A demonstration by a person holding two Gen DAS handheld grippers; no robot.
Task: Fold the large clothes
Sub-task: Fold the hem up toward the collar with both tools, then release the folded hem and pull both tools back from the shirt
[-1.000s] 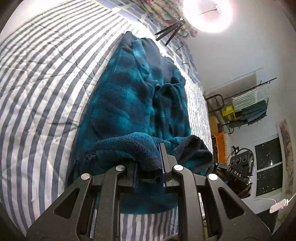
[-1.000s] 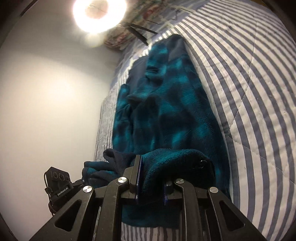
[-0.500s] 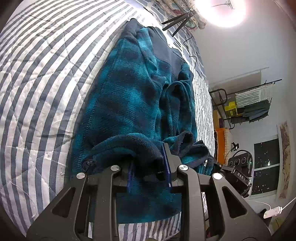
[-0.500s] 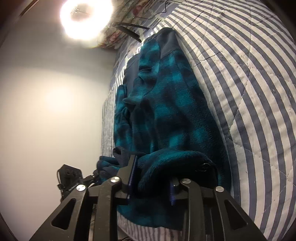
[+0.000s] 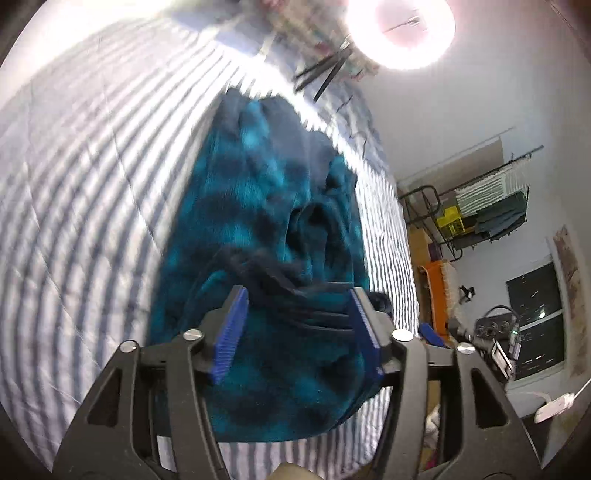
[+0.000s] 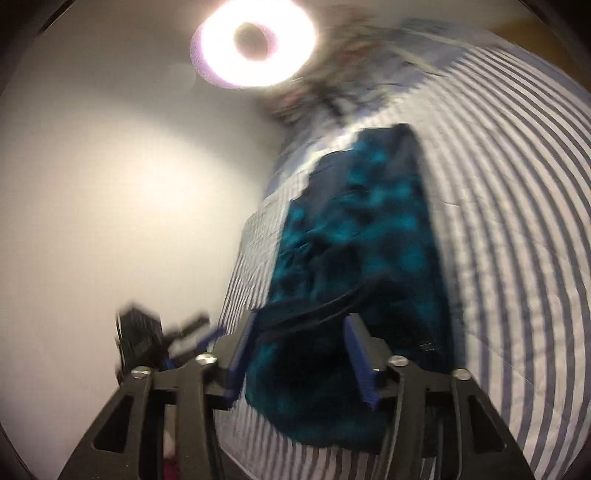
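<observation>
Both tongs stand released: the left gripper (image 5: 297,332) and right gripper (image 6: 301,354) have jaws apart, holding nothing. Beyond them the teal fleece (image 5: 258,229) lies on the striped bed (image 5: 74,184), lower edge bunched; more folding probably remains.

Both views are fisheye: strong barrel distortion, dark vignette ring at the corners, bed stripes (image 5: 74,192) bent into arcs; main light is a ring light (image 5: 400,29) at the top of the left view, blown out to pure white with pink fringing; same ring light (image 6: 253,40) in the right view, clipped, with haze spilling onto the white wall (image 6: 110,184), which fades to grey at the left; motion blur in both, heavier on the right; fleece garment (image 5: 258,221) smeared, texture lost; near gripper frames dark and underexposed; window (image 5: 535,325) black, scene lit only indoors.
</observation>
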